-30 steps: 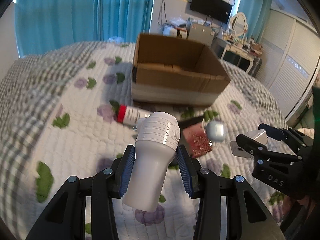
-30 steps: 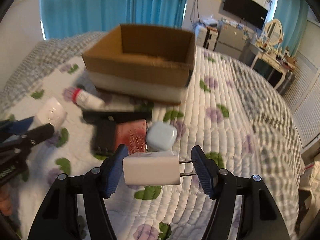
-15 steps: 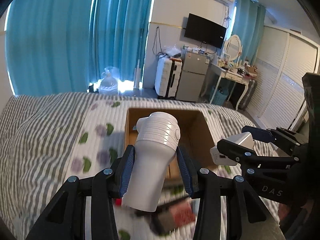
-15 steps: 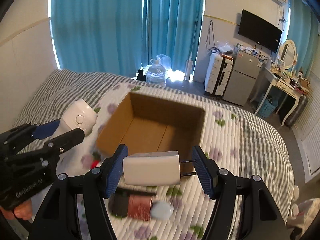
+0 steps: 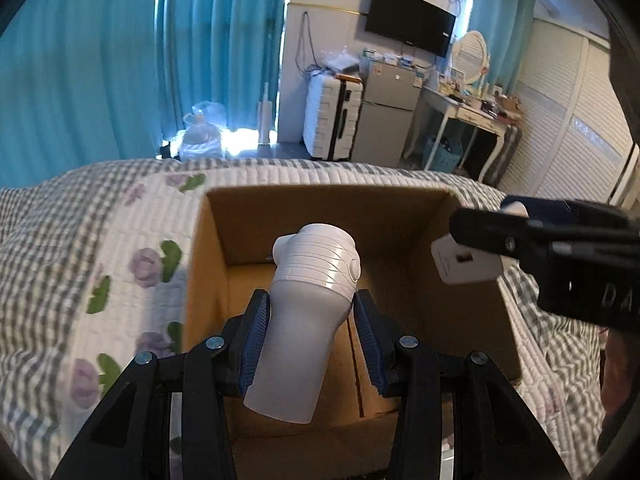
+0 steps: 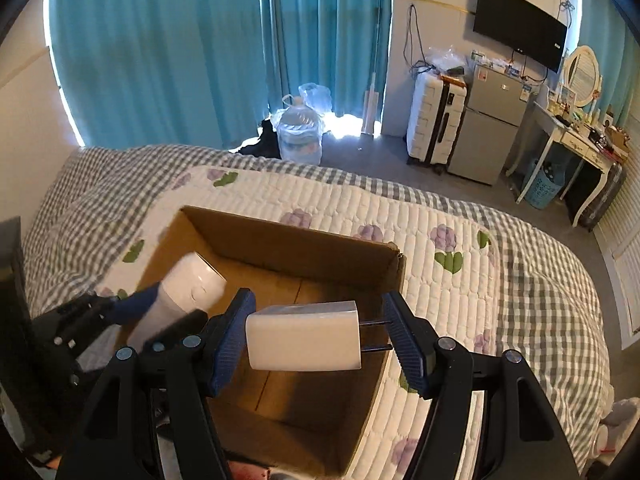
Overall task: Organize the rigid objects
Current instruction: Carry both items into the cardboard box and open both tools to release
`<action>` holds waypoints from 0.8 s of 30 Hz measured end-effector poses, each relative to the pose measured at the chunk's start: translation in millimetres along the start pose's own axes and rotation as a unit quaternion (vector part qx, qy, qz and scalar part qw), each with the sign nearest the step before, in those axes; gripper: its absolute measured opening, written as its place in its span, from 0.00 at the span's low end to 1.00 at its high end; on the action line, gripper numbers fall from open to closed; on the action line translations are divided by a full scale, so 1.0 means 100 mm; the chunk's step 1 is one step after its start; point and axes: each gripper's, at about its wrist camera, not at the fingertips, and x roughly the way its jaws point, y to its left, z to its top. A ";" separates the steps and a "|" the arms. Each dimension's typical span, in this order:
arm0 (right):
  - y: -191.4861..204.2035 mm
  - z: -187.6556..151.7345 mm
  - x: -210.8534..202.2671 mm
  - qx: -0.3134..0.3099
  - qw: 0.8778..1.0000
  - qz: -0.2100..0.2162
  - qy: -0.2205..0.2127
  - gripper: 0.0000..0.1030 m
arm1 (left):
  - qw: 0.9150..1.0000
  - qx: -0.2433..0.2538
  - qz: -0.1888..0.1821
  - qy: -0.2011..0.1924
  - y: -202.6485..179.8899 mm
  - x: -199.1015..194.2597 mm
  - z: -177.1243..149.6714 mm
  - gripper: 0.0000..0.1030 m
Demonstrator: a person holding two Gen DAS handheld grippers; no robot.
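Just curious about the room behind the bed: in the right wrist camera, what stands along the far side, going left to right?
Teal curtains → water jug → white suitcase → small grey fridge → white dressing table.

Teal curtains, wall-mounted TV

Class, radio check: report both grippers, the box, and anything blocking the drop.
Left gripper shut on white bottle, over cardboard box. Right gripper shut on white charger, also above box. Box floor looks bare; nothing blocking.
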 end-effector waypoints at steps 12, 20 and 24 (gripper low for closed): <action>-0.10 -0.04 0.19 -0.002 1.000 0.002 0.001 0.64 | 1.000 -0.011 0.015 -0.017 0.16 -0.19 0.08 0.67; -0.11 -0.12 0.22 0.014 1.000 0.009 -0.003 0.72 | 0.999 -0.005 0.014 -0.036 0.22 -0.43 0.10 0.67; -0.10 -0.15 -0.08 0.018 1.000 0.002 -0.017 0.74 | 0.999 0.001 0.024 -0.045 0.22 -0.69 0.06 0.67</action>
